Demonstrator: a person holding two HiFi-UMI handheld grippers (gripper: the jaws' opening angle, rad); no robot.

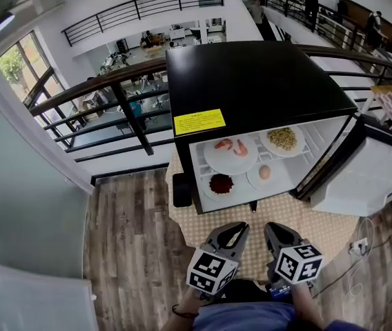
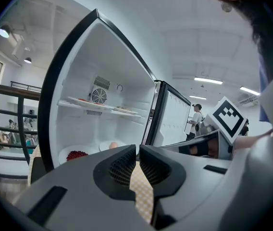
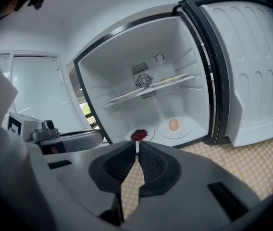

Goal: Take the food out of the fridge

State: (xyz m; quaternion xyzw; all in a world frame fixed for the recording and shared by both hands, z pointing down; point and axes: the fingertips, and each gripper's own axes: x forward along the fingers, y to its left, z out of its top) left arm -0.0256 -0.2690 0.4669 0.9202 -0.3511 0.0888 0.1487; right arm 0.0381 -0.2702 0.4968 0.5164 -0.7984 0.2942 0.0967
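A black fridge (image 1: 251, 81) stands with its door (image 1: 368, 178) swung open to the right. Its upper shelf carries a plate of shrimp (image 1: 230, 150) and a plate of yellowish food (image 1: 283, 140). On the fridge floor lie a plate of red food (image 1: 221, 183) and a plate with an egg (image 1: 265, 173). My left gripper (image 1: 241, 227) and right gripper (image 1: 273, 227) hover side by side in front of the opening, apart from the plates. Both are shut with nothing between their jaws. The left gripper view shows the red food (image 2: 76, 154) and egg (image 2: 113, 145). The right gripper view shows the red food (image 3: 139, 135) and egg (image 3: 174, 124).
The fridge sits on a checkered mat (image 1: 320, 226) over wood flooring (image 1: 127, 233). A black box (image 1: 181, 189) stands at the fridge's left foot. A cable and plug (image 1: 358, 243) lie at the right. A railing (image 1: 113, 88) runs behind. A person (image 2: 196, 119) stands far off.
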